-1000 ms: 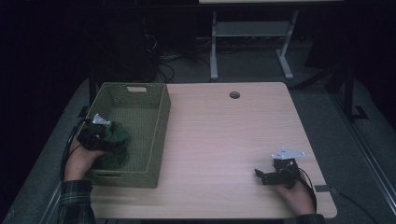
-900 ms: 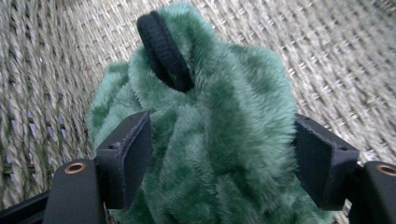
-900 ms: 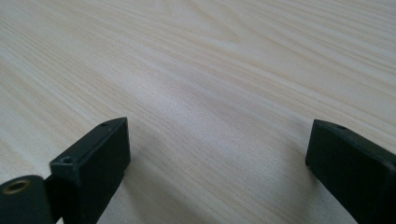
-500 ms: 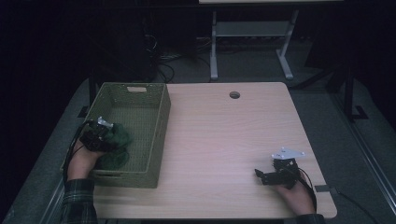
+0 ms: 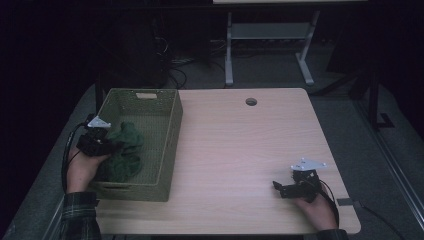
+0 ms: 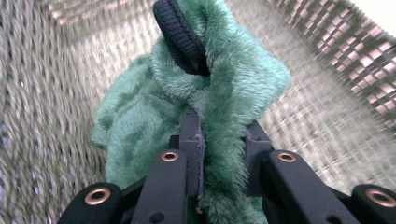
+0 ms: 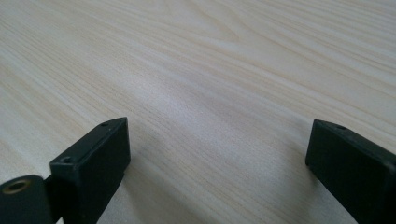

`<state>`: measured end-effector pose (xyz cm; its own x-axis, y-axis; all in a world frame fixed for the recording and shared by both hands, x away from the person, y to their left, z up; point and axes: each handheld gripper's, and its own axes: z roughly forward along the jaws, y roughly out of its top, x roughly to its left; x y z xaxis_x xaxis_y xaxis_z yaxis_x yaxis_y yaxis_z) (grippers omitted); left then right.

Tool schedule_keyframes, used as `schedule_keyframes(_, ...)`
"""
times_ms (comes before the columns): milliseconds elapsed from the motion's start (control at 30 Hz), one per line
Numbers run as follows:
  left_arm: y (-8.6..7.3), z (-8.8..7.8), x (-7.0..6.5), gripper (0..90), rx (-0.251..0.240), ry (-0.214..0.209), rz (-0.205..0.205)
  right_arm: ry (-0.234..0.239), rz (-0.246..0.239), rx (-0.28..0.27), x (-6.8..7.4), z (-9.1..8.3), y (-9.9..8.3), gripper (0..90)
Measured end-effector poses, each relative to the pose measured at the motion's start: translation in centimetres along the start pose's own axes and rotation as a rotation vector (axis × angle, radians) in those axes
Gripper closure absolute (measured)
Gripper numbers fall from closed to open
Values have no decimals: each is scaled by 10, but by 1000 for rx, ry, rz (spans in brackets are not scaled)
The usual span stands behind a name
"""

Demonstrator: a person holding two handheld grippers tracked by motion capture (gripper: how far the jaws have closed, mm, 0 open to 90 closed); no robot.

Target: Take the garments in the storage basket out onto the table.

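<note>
The left claw (image 5: 107, 145) is reaching over the near left wall of the green woven rectangular basket (image 5: 165, 145), which is standing at the left end of the pale wooden table (image 5: 240, 150). Its jaws have just been closing, and in the left gripper view they are pinching a fold of the fluffy green fleece garment with a black ribbed cuff (image 6: 210, 93) between them. The black pads are pressing into the pile from both sides, and the cuff is standing up above the jaws at the top of the bunched cloth. The garment (image 5: 122, 150) is lying inside the basket, in its near half, heaped against the left wall, with the woven floor and walls showing around it. The person's left hand (image 5: 82, 167) is gripping the claw from outside the basket.

The right claw (image 5: 280, 189) is resting low over the near right part of the table, well apart from the basket. In the right gripper view its two black jaws are standing spread wide, with bare wood grain between them and nothing held.
</note>
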<state>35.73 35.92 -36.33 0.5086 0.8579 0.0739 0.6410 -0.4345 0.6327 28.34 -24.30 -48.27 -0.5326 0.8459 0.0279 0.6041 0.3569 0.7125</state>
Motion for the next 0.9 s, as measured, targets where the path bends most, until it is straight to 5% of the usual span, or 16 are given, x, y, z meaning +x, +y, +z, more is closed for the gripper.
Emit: schedule_keyframes(900, 46, -41, -9, 762, -169, -153, -15, 0, -2, 0, 0, 0, 0, 62)
